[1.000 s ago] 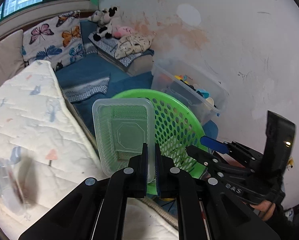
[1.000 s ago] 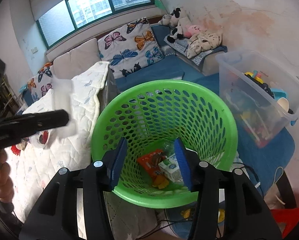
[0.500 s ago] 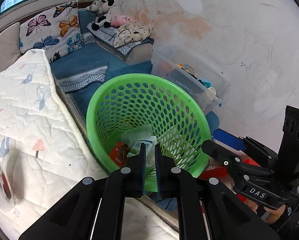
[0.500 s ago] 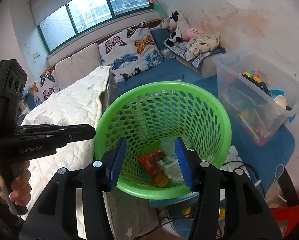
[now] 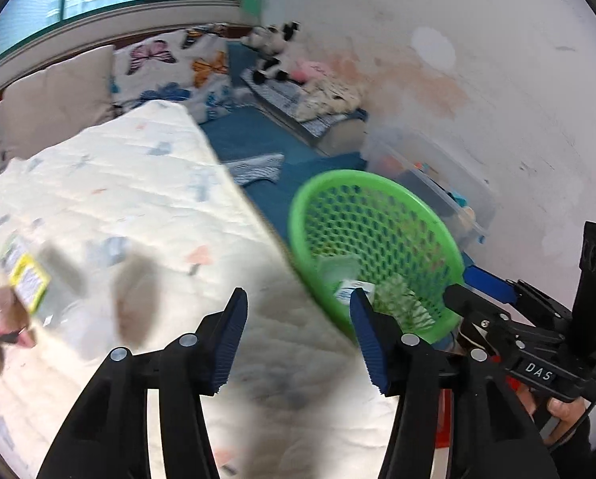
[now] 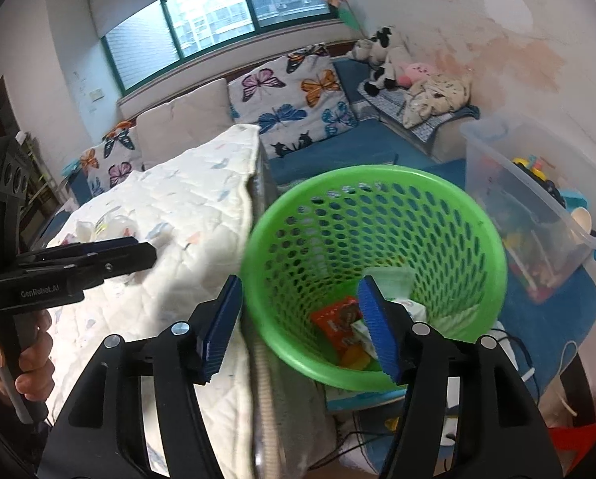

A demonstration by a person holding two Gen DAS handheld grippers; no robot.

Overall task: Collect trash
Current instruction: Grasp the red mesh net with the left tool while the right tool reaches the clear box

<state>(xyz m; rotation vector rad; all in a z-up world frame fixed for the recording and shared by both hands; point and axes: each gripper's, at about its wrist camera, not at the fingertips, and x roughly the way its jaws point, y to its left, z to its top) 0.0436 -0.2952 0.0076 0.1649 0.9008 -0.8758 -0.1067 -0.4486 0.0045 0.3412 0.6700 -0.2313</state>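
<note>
The green mesh basket (image 6: 377,173) stands beside the bed and holds an orange wrapper (image 6: 336,325), a white carton and a clear plastic tray (image 6: 391,279). My right gripper (image 6: 301,291) hovers at its near-left rim, its jaws opening with nothing gripped between them. My left gripper (image 5: 297,307) is over the white quilted mattress (image 5: 146,199) to the left of the basket (image 5: 373,239), its jaws also opening and empty. Blurred trash with a yellow label (image 5: 24,281) lies on the mattress at far left. Each gripper shows in the other's view: right gripper (image 5: 459,281), left gripper (image 6: 144,248).
A clear storage bin of toys (image 6: 537,207) sits right of the basket against the stained wall. Butterfly cushions (image 6: 298,95) and plush toys (image 6: 381,56) line the window seat. Cables and a red object lie on the floor below the basket. A hand (image 6: 22,363) holds the left gripper's handle.
My left gripper held a clear plastic tray over the basket; the tray now lies in the basket. The gripper has swung left over the mattress and opened. My right gripper's jaws have widened.
</note>
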